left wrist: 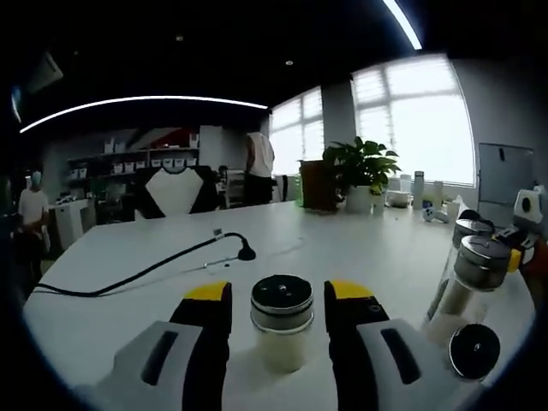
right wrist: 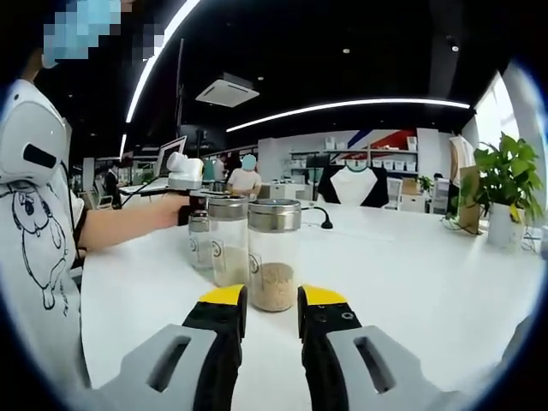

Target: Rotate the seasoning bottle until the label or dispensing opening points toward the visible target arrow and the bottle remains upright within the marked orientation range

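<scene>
A seasoning bottle (left wrist: 281, 330) with pale contents and a metal lid stands upright between the yellow-tipped jaws of my left gripper (left wrist: 279, 295); a small gap shows on each side, so this gripper is open. In the right gripper view a glass bottle of brown granules (right wrist: 274, 257) stands upright on the white table (right wrist: 411, 282). My right gripper (right wrist: 272, 300) has its jaws close against the bottle's base on both sides. Behind it, a person's hand holds the left gripper (right wrist: 184, 171).
Two more lidded bottles (right wrist: 227, 244) (right wrist: 199, 244) stand behind the granule bottle. Bottles (left wrist: 479, 265) and a round black lid (left wrist: 473, 349) sit at the right. A black cable (left wrist: 145, 272) crosses the table. A potted plant (left wrist: 360, 175) stands at the far edge.
</scene>
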The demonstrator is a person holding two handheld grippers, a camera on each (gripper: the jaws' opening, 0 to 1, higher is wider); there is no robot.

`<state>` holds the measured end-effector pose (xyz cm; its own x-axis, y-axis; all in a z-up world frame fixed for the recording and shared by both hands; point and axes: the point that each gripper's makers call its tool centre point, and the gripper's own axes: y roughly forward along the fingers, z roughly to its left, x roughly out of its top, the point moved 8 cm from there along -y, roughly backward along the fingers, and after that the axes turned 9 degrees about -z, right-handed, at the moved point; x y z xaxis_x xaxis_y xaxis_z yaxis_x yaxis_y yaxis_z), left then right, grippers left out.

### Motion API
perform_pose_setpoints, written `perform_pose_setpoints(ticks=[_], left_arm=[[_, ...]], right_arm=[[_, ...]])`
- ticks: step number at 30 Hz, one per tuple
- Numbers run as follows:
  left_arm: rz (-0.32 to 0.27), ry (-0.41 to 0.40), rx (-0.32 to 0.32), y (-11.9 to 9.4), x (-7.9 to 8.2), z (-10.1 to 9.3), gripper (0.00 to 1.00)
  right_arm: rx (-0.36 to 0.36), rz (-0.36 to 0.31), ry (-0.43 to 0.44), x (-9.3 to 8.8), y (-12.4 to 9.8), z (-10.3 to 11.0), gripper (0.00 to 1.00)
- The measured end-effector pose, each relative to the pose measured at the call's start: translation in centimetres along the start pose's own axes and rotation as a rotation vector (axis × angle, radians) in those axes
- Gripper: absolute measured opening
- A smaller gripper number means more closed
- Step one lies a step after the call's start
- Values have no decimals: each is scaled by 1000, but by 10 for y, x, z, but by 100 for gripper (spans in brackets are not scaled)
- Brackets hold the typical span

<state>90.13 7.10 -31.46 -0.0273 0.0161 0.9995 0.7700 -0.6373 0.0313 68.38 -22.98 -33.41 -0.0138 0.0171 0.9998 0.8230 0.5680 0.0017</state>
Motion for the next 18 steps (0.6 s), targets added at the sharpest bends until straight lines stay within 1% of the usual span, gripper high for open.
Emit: perform_pose_setpoints(ticks=[6,9,10,11,14,18], left_arm=[[-10,4,5,5,0,2,44],[3,0,-6,7,-1,1,41],[11,-47,-8,7,-3,0,41],[9,-65,-12,8,-2,-1,42],[29,34,-6,9,-2,-2,40],[25,19,-21,11,-3,-4,37]], right_arm=[[-19,-1,5,-1,-4,-2,22],[-17,-1,5,-1,-4,-2,22],[-17,-1,6,-2,-4,-2,22],[-17,-1,7,-2,-3,-2,22],[-17,-3,9,-2,-3,-2,22],[-18,-3,8,-3,-4,-2,22]])
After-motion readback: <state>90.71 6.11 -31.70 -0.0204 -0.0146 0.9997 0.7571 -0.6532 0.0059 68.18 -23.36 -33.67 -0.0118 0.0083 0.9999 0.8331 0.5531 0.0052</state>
